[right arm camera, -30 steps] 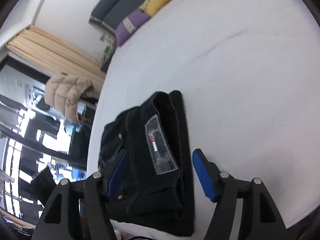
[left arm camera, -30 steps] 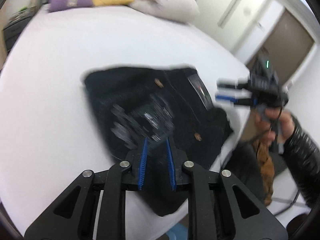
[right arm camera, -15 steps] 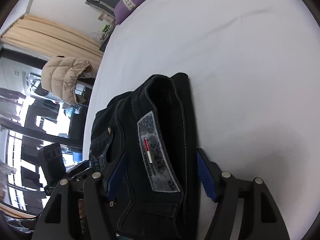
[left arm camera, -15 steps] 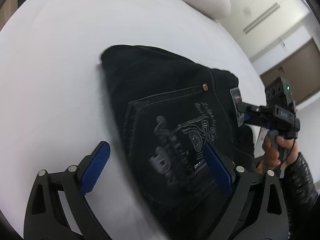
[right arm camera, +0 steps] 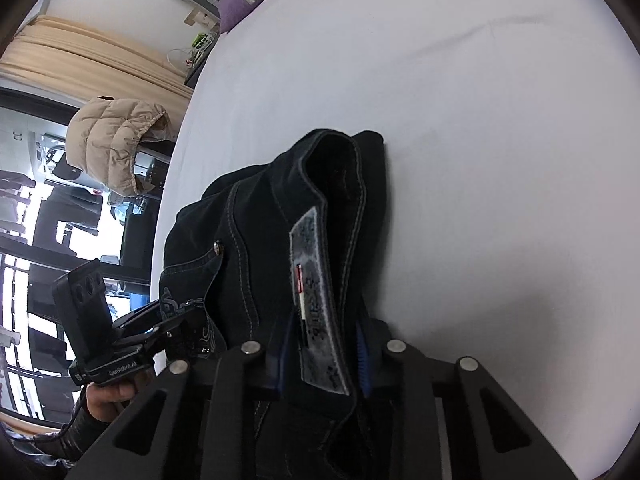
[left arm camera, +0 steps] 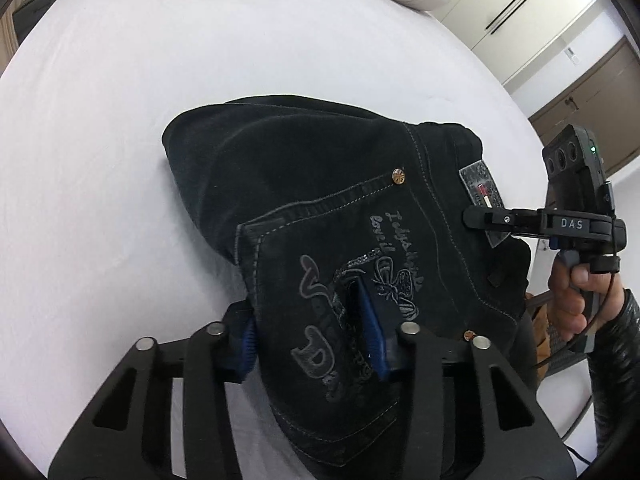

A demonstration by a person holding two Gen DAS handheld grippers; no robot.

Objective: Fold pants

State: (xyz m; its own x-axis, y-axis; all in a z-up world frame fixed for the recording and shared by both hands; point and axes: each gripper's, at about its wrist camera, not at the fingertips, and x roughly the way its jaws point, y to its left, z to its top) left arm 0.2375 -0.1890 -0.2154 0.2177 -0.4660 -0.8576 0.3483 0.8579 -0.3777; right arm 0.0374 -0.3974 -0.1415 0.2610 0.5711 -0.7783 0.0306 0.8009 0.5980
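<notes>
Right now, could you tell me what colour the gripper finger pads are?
Blue, ribbed; clearest in the left wrist view on the left gripper's pads.

the left gripper [left arm camera: 312, 332] is a black frame of angular arms with cut-out slots, silver round screw heads at the joints and ribbed blue pads [left arm camera: 370, 330] on its fingers. the right gripper [right arm camera: 322, 346] is built the same, with blue pads and silver screws. from the left camera its side reads "das" in white, and its black camera box [left arm camera: 574, 168] shows a green light. a bare-skinned hand [left arm camera: 572, 300] comes out of a shiny black sleeve [left arm camera: 616, 360], with a thin black cable [left arm camera: 592, 324] beside it.
</notes>
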